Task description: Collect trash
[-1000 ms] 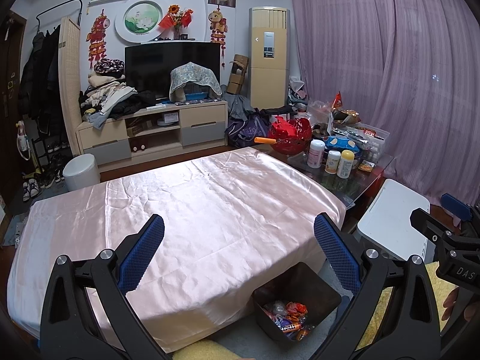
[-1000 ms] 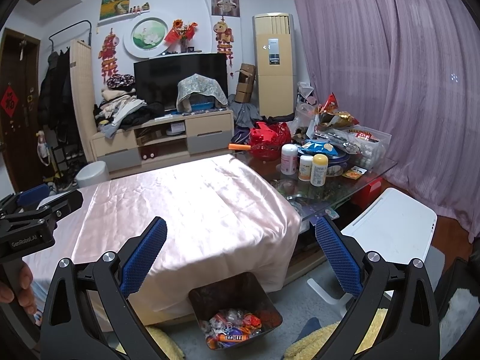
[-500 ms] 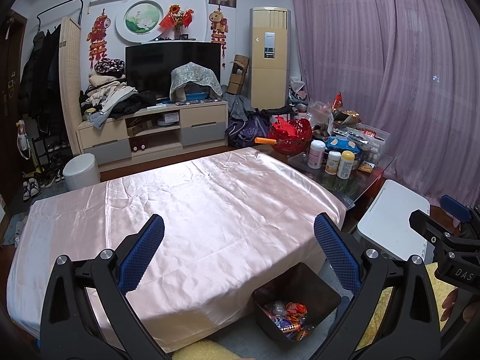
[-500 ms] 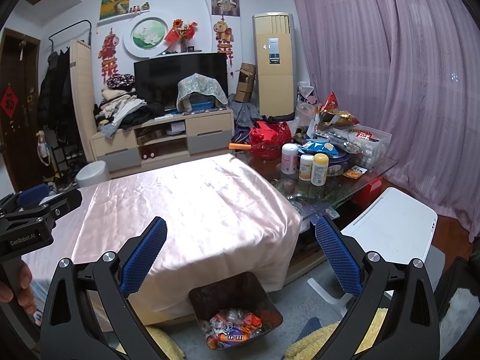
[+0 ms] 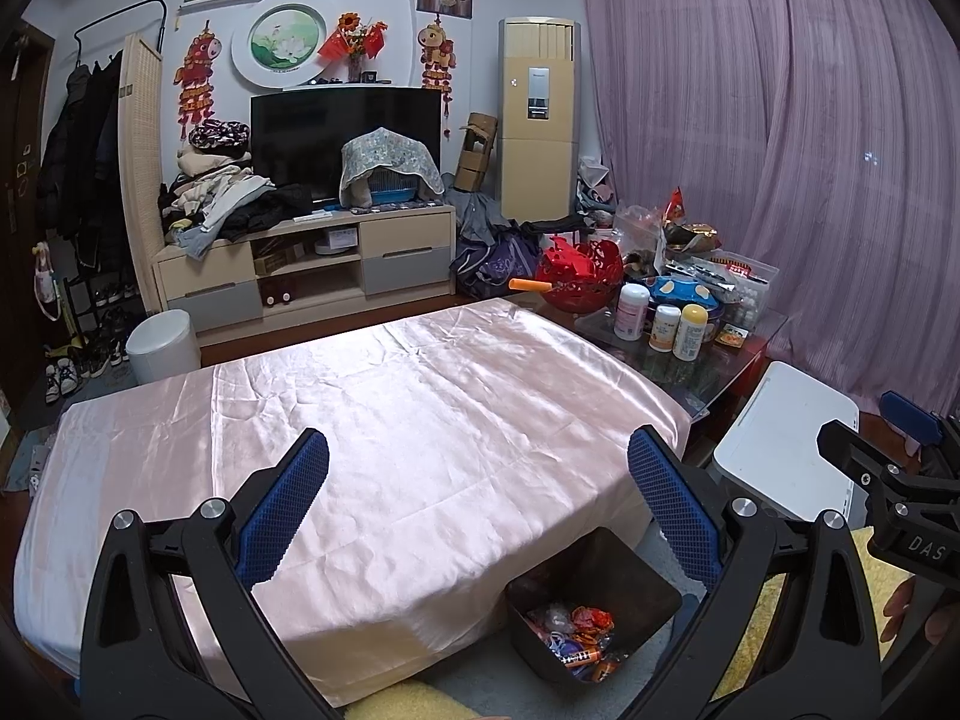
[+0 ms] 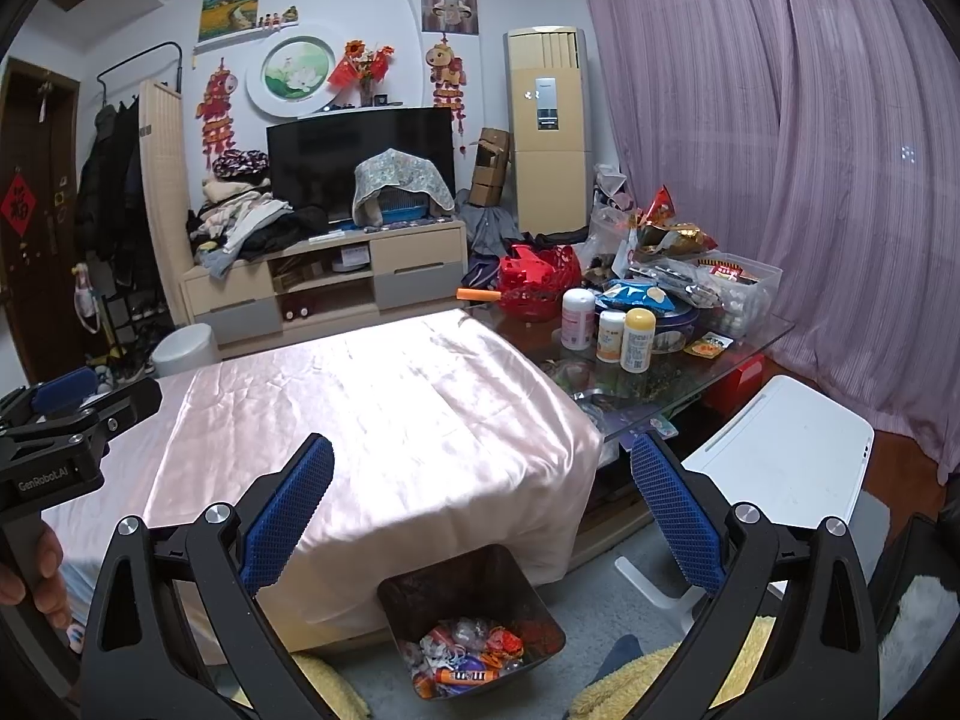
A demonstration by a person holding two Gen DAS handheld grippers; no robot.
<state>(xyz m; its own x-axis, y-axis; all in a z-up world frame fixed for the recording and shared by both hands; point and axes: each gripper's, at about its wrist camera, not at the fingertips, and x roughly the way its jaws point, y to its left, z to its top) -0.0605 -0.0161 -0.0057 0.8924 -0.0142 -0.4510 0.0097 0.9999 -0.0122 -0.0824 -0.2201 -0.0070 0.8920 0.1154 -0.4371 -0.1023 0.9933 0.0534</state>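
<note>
You are holding both the left gripper (image 5: 478,483) and right gripper (image 6: 483,492) with jaws spread and empty over the pink-draped desk (image 5: 372,420), the wrapper-filled bin (image 6: 471,621) lying on the floor at six o'clock, nearer your right hand.

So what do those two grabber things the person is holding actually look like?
Each is a black frame with two long angled fingers, faced on the inside with blue textured pads and fixed with silver bolts. The left gripper carries white lettering, "GenRobot.AI", on its body, seen from the right camera. The right gripper shows "DAS" in white, the rest cut off. No cables are visible.
</note>
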